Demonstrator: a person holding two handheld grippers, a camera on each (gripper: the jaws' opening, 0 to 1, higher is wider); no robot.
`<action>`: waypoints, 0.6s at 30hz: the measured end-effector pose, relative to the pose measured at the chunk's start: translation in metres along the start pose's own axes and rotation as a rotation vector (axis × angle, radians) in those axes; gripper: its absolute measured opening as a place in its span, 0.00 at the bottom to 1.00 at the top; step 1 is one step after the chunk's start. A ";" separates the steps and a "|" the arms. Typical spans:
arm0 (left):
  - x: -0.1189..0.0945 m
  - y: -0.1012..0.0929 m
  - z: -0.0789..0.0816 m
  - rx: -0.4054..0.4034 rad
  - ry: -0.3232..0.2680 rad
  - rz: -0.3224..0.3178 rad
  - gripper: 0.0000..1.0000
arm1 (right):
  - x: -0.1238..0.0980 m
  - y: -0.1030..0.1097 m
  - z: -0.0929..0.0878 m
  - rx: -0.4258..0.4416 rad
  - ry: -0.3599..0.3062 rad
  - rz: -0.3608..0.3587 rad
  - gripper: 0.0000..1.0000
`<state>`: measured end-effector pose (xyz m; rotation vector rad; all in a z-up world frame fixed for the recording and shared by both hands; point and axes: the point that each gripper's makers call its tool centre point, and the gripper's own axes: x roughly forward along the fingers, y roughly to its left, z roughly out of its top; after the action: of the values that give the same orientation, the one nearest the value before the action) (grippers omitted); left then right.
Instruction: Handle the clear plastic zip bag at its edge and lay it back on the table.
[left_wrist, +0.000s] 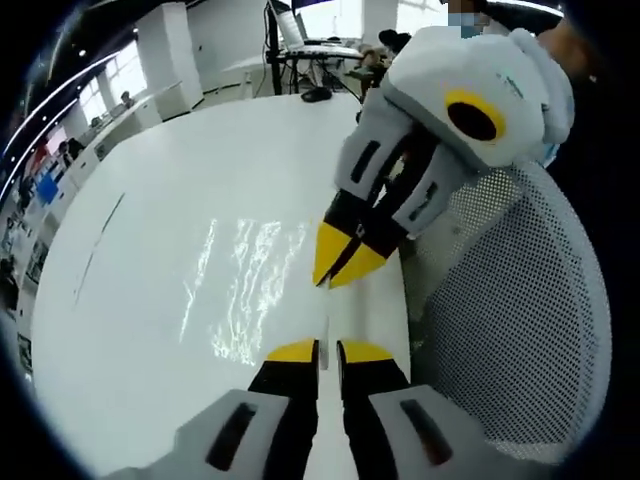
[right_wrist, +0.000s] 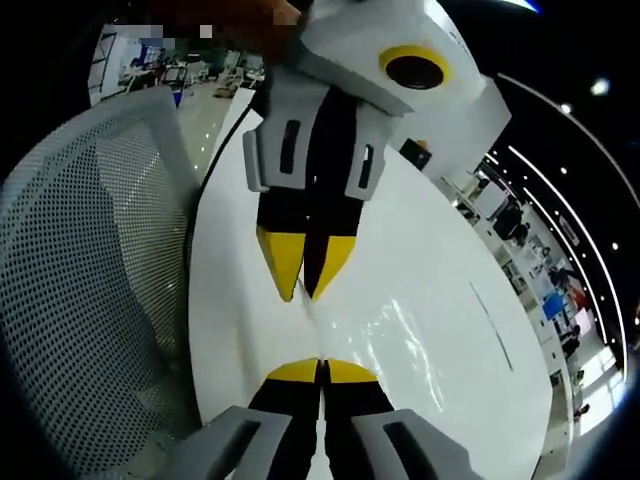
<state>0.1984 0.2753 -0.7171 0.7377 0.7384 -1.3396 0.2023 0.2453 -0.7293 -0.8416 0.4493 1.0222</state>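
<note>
left gripper view: my left tongs (left_wrist: 328, 352) pinch the near edge of the clear zip bag (left_wrist: 245, 290), my right tongs (left_wrist: 345, 265) just beyond closed on the same edge, keeping it taut over the white surface (left_wrist: 200, 160). the right gripper view adds the mesh chair (right_wrist: 90, 280) alongside.

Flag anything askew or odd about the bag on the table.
Nothing looks damaged or spilled. The clear zip bag lies wrinkled on the white table, and the left gripper and right gripper both pinch its near edge.
</note>
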 end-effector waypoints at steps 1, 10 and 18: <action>-0.001 -0.001 0.001 0.017 -0.005 0.006 0.08 | 0.000 -0.001 0.000 0.002 -0.001 -0.001 0.00; -0.008 0.009 0.013 0.129 -0.054 0.099 0.05 | -0.001 -0.006 0.005 0.017 -0.012 0.004 0.00; -0.005 0.007 0.010 0.178 -0.033 0.084 0.00 | -0.003 -0.005 0.007 0.025 -0.004 0.014 0.00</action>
<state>0.2058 0.2704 -0.7071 0.8764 0.5612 -1.3490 0.2045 0.2479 -0.7210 -0.8153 0.4638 1.0294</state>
